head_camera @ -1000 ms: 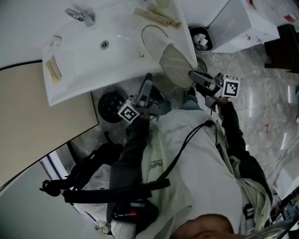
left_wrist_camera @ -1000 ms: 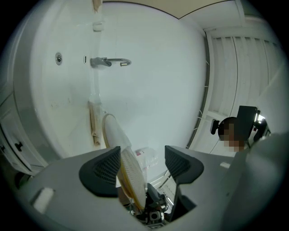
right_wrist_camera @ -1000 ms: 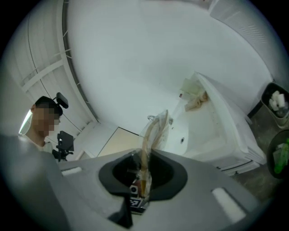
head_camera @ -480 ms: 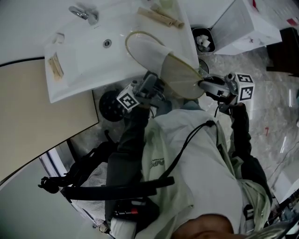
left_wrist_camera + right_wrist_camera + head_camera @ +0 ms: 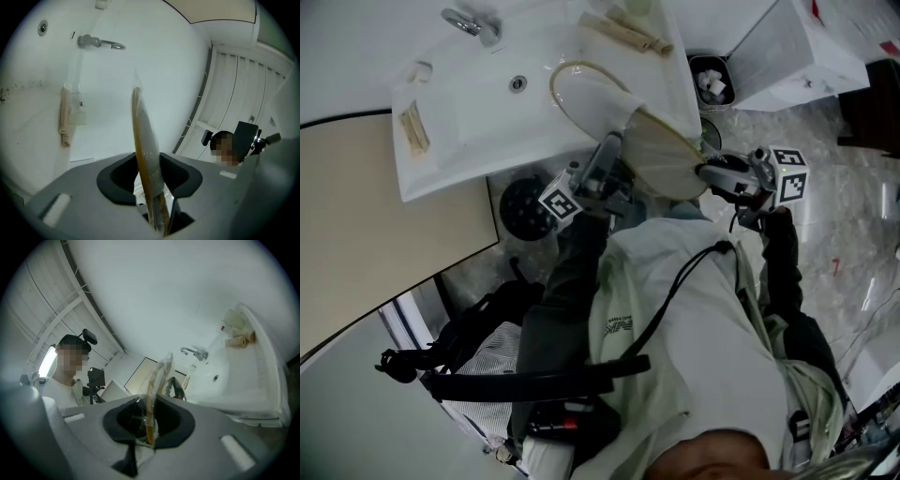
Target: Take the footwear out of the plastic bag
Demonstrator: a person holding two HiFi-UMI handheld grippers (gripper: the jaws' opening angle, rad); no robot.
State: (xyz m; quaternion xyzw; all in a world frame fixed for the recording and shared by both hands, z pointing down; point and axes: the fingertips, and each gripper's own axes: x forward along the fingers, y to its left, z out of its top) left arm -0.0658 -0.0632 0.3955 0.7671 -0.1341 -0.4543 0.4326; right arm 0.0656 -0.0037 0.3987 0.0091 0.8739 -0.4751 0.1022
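**Two-Handed Hold Before the Pull**

Above the sink [image 5: 469, 131], the slipper [image 5: 623, 117] is stretched between the left tongs [image 5: 607, 161], just closing on its edge at 7 o'clock, and the right tongs [image 5: 703, 171], clamped at 4 o'clock, seemingly on the plastic bag [image 5: 161, 369], to strip it off.

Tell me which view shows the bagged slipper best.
Head view: the bagged slipper shows whole, white upper and beige sole. The left and right gripper views catch only its thin edge, seen end-on.

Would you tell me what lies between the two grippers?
The bagged slipper spans the gap in the head view; the left gripper, whose jaws have just been closing, and the right gripper each pinch an edge of it.
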